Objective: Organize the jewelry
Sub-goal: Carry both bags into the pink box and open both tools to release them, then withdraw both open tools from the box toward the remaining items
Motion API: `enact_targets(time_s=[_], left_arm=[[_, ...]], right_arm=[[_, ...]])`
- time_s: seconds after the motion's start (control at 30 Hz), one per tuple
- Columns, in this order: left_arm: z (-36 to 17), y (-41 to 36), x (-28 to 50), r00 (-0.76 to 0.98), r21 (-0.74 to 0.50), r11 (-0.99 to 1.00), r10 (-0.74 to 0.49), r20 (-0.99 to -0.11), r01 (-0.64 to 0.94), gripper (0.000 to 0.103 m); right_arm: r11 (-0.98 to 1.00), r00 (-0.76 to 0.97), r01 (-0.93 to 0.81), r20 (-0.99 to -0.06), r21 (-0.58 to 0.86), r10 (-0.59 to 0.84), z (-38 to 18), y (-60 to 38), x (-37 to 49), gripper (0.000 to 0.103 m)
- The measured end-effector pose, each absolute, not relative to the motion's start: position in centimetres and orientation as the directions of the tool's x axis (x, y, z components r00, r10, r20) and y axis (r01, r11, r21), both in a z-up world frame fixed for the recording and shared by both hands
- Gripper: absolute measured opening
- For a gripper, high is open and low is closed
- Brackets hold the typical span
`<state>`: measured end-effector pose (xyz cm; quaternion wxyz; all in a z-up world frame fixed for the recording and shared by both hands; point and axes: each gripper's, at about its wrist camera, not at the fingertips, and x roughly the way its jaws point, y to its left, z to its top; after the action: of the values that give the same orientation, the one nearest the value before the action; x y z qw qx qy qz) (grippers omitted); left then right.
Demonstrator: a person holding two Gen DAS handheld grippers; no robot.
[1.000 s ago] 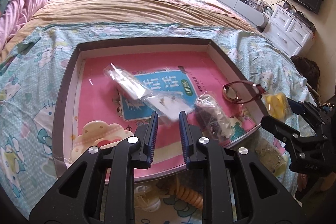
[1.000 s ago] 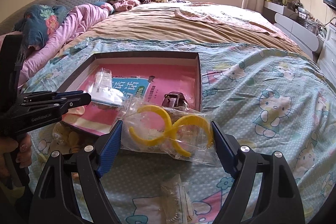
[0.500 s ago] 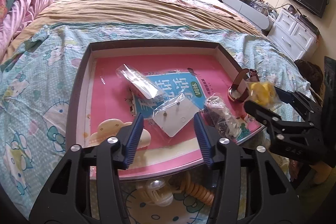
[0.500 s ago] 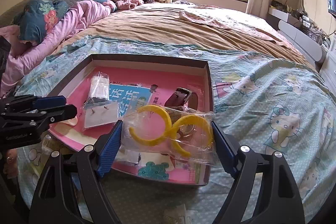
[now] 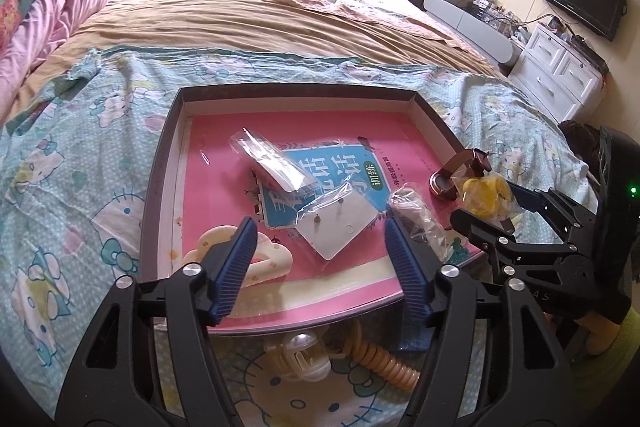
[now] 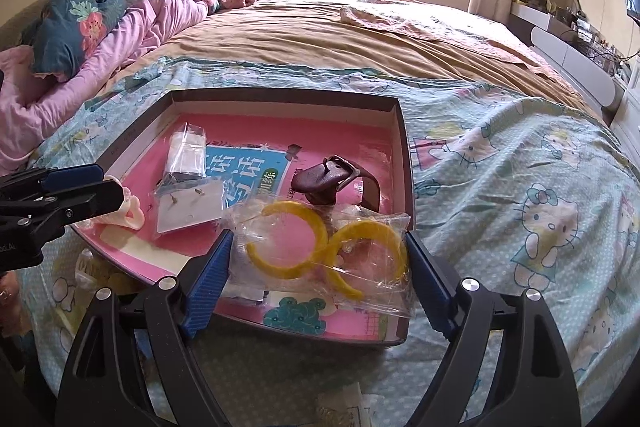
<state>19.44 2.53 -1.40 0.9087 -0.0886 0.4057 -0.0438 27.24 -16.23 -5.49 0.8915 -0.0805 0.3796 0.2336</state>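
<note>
My right gripper (image 6: 318, 267) clamps the bag of yellow hoops (image 6: 324, 251) crosswise over the tray's near right corner (image 6: 404, 163); my left gripper (image 5: 318, 247), jaws just opened, empty, hovers above the earring card (image 5: 340, 223).

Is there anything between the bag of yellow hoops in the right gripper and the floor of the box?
Partly. The bag of yellow hoops in the right gripper hangs over the box near its right corner, where a brown watch strap lies just behind. The pink floor in front looks bare.
</note>
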Motion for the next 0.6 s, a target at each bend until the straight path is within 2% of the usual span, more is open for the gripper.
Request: enact_targets(time_s=[0.3, 0.43, 0.6], left_arm=[[-0.9, 2.8, 19.0, 0.675, -0.199, 0.98, -0.148, -0.723, 0.002, 0.06], [-0.5, 2.9, 18.8, 0.679, -0.2, 0.98, -0.146, -0.719, -0.002, 0.061], [0.0, 3.3, 18.4, 0.686, -0.204, 0.979, -0.144, -0.713, -0.006, 0.061]], right_arm=[[0.878, 0.601, -0.478, -0.715, 0.037, 0.358, -5.3, -16.6, 26.8, 0.084], [0.878, 0.6, -0.477, -0.716, 0.039, 0.357, -5.1, -16.7, 26.5, 0.091], [0.878, 0.606, -0.478, -0.708, 0.04, 0.362, -4.5, -17.0, 26.1, 0.091]])
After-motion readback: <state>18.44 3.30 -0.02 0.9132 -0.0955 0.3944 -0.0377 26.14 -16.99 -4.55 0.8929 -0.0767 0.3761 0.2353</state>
